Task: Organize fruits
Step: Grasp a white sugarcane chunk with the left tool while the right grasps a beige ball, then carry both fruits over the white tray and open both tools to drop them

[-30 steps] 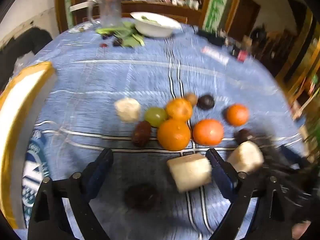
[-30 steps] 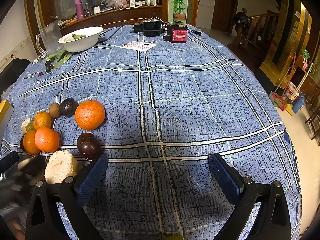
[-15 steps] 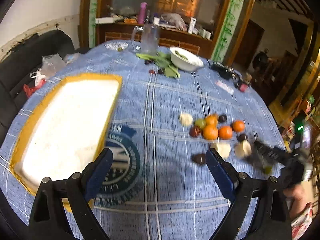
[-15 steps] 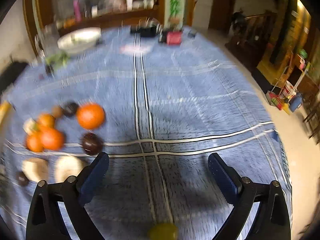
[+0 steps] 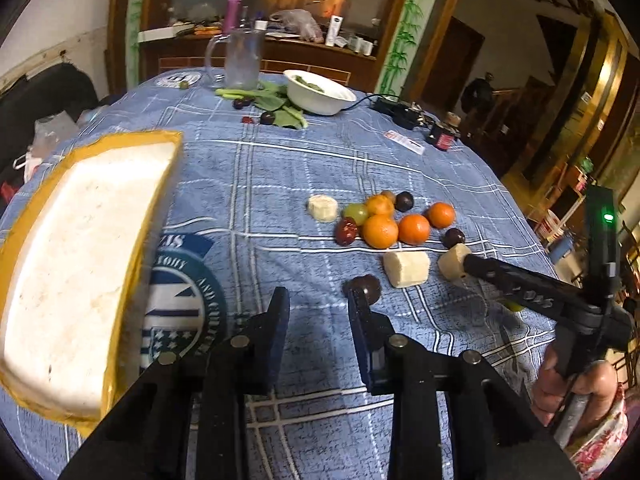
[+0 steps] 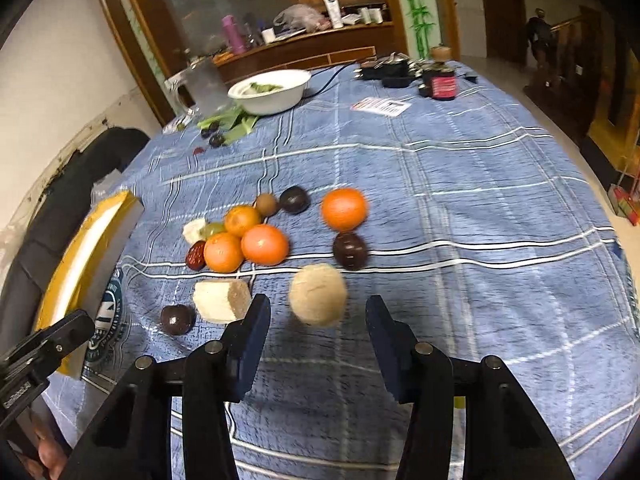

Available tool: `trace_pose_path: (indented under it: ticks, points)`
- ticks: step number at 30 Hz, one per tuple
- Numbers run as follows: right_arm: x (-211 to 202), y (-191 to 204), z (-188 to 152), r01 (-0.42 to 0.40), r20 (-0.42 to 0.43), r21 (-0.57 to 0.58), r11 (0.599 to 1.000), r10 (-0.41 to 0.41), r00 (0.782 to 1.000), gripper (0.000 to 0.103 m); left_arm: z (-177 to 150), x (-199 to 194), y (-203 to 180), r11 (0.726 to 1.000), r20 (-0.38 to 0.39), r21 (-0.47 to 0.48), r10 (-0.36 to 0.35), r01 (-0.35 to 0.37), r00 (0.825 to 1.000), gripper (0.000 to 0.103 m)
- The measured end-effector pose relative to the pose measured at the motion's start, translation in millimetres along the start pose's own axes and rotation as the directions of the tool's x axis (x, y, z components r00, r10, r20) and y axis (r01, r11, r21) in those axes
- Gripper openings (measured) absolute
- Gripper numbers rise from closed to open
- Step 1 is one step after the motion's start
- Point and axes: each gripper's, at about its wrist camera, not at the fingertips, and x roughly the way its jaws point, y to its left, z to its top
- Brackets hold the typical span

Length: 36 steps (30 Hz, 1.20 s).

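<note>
A cluster of fruit lies on the blue checked tablecloth: several oranges (image 5: 380, 231), a green grape (image 5: 356, 211), a red date (image 5: 346, 231), dark plums (image 5: 404, 201) and pale cut chunks (image 5: 406, 268). My left gripper (image 5: 318, 308) is open and empty, just left of a dark plum (image 5: 366, 286). My right gripper (image 6: 316, 322) is open and empty, with a round pale chunk (image 6: 318, 299) just ahead between its fingers. The right gripper's finger also shows in the left wrist view (image 5: 516, 284), touching that chunk (image 5: 452, 261). A white foam tray with a yellow rim (image 5: 80, 264) lies at the left.
At the table's far side stand a white bowl (image 5: 320, 92), a glass jug (image 5: 240, 60), green leaves with small dark fruit (image 5: 276, 108), and black devices (image 5: 404, 110). A dark sofa (image 6: 80, 184) is beyond the left edge. A cabinet stands behind.
Both grippers' jaws have narrowed but stay open. The left view has swung from the tray back toward the fruit. The right gripper has moved left, up to the round pale chunk.
</note>
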Motion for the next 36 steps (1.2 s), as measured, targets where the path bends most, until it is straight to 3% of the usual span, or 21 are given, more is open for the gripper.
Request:
trace_pose_path:
  ticks: [4,6,10,16,19,24,25,29,36]
  points:
    - [20.8,6.2,2.3,0.012,-0.023,-0.006,1.0,-0.012,1.0,0.052,5.1,9.5,-18.6,0.997,0.002,0.066,-0.043,0.042,0.999,0.029]
    - [25.8,4.7,2.8,0.02,-0.022,0.0,1.0,-0.02,1.0,0.036,9.4,15.4,-30.0,0.992,-0.004,0.109,-0.06,0.06,0.998,0.029]
    - [22.2,-7.1,0.7,-0.009,-0.011,0.037,0.999,0.009,1.0,0.036,15.8,36.1,-51.9,0.98,-0.046,0.182,-0.069,0.076,0.997,0.029]
    - [9.9,-21.9,-6.0,-0.029,0.005,0.069,0.997,0.029,1.0,0.036,18.7,75.7,-71.3,0.969,-0.124,0.208,-0.106,0.131,0.987,0.029]
    - [3.1,-26.1,-8.9,-0.037,0.015,0.072,0.997,0.036,0.999,0.036,18.2,89.9,-80.6,0.965,-0.136,0.234,-0.084,0.114,0.987,0.039]
    - [-3.5,-27.7,-10.5,-0.051,0.027,0.069,0.996,0.049,0.998,0.037,17.9,107.7,-86.3,0.963,-0.156,0.258,-0.034,0.074,0.987,0.041]
    - [-4.1,-26.9,-10.8,-0.048,0.03,0.066,0.997,0.046,0.998,0.037,18.1,110.3,-85.9,0.964,-0.152,0.259,-0.017,0.057,0.988,0.035]
    - [-6.4,-22.8,-12.8,-0.045,0.037,0.054,0.997,0.043,0.998,0.037,20.9,108.6,-78.4,0.974,-0.154,0.21,-0.047,0.079,0.987,0.034]
    - [-20.5,-7.0,-13.2,-0.059,0.048,0.015,0.998,0.059,0.997,0.037,26.0,54.4,-55.9,0.987,-0.07,0.122,-0.092,0.1,0.993,0.034]
